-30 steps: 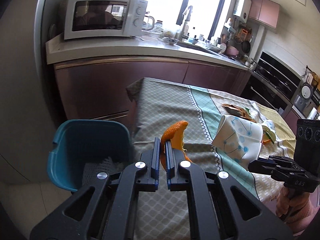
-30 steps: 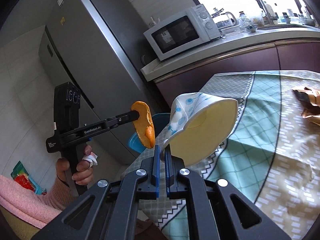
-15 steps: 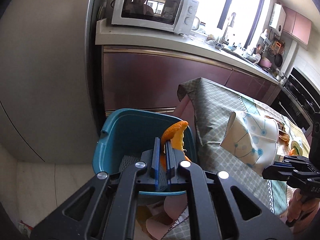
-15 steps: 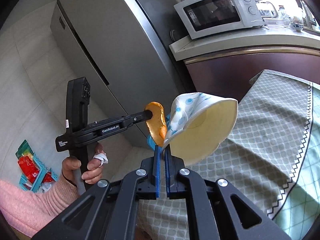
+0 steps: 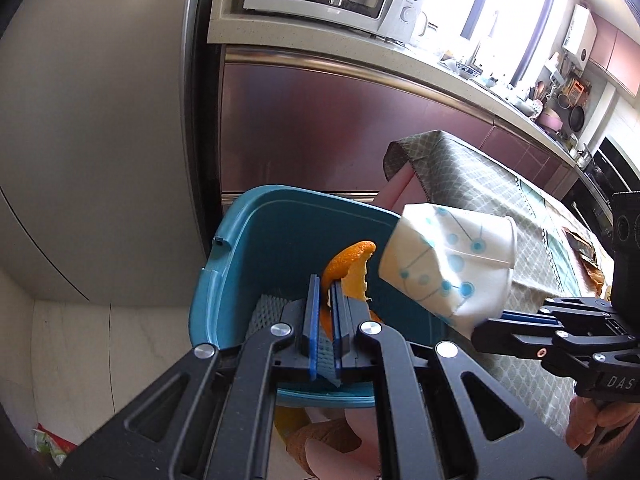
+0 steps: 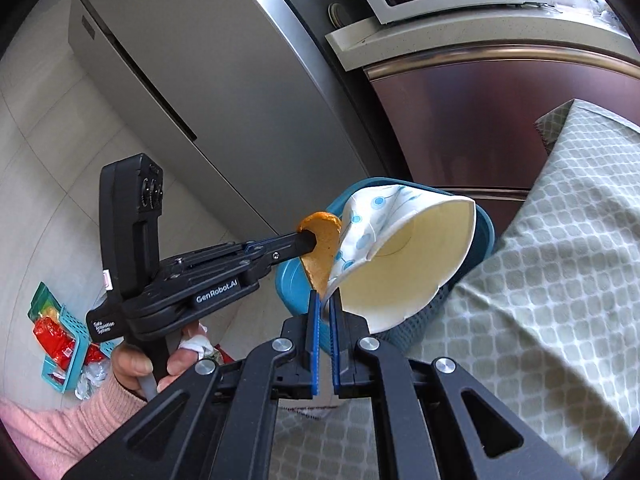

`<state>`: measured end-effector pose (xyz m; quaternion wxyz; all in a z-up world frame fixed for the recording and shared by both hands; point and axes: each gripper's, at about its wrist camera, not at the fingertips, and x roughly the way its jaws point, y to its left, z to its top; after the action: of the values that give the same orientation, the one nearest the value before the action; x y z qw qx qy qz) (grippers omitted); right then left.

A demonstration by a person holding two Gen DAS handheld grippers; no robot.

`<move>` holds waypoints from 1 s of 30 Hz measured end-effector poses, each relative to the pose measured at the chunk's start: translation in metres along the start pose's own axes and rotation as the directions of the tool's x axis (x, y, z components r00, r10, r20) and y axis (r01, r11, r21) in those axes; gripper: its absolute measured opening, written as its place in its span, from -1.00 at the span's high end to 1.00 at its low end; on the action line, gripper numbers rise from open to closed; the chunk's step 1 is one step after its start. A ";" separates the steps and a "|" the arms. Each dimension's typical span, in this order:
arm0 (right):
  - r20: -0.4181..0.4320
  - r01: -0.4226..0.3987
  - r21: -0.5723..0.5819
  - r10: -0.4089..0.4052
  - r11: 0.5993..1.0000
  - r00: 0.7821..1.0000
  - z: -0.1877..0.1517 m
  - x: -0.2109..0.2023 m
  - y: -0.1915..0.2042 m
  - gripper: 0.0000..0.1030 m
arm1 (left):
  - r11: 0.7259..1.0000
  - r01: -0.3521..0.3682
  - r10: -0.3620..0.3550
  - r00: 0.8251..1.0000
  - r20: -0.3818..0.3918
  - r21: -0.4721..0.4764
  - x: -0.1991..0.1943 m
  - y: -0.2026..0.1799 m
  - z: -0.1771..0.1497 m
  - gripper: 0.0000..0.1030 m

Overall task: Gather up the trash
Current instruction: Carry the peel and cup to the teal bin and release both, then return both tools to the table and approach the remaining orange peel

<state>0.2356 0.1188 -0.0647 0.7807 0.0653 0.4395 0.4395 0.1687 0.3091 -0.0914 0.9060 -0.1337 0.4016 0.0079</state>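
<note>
peel first: one curved strip of orange peel (image 5: 347,267), pinched in the nearly closed left gripper (image 5: 325,292), its long axis running up toward one o'clock, rough rind outward, pale pith inward. it hangs over the one teal plastic bin (image 5: 280,232), a rounded-corner tub with what may be grey mesh packing inside, though the gripper hides most of it. at three o'clock from the peel, one crushed paper cup (image 5: 448,264), white with blue dots and lines, lies on its side, its open mouth toward the right wrist camera. the right gripper (image 6: 325,300), jaws almost together, clamps its flattened rim (image 6: 334,280). the cup also sits above the bin's rim, beside the checked tablecloth (image 6: 560,280).
</note>
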 end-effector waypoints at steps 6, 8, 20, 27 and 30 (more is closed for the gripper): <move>-0.014 0.039 0.066 -0.038 0.997 0.999 -0.003 0.008 -0.014 0.49 | 1.000 -0.015 0.015 0.999 -0.041 -0.018 0.024 0.002 -0.003 0.44; 0.000 0.044 0.060 -0.044 0.997 0.999 -0.006 0.001 -0.013 0.49 | 1.000 -0.013 0.012 0.998 -0.057 -0.024 0.032 0.002 -0.006 0.44; 0.085 0.046 0.024 -0.047 0.999 0.995 -0.034 -0.056 -0.010 0.49 | 0.999 0.026 -0.026 1.000 0.001 0.020 0.013 -0.022 -0.014 0.33; 0.190 0.088 0.071 -0.100 0.994 0.977 -0.061 -0.117 -0.025 0.47 | 0.989 0.102 -0.110 0.991 0.074 0.104 -0.020 -0.069 -0.009 0.25; 0.240 0.122 0.120 -0.148 0.985 0.959 -0.075 -0.145 -0.037 0.47 | 0.978 0.141 -0.156 0.984 0.088 0.153 -0.031 -0.096 -0.008 0.24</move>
<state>0.1700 -0.0328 -0.0371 0.8532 0.1303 0.3642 0.3500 0.1532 0.2178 -0.0517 0.9302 -0.0962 0.3445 -0.0827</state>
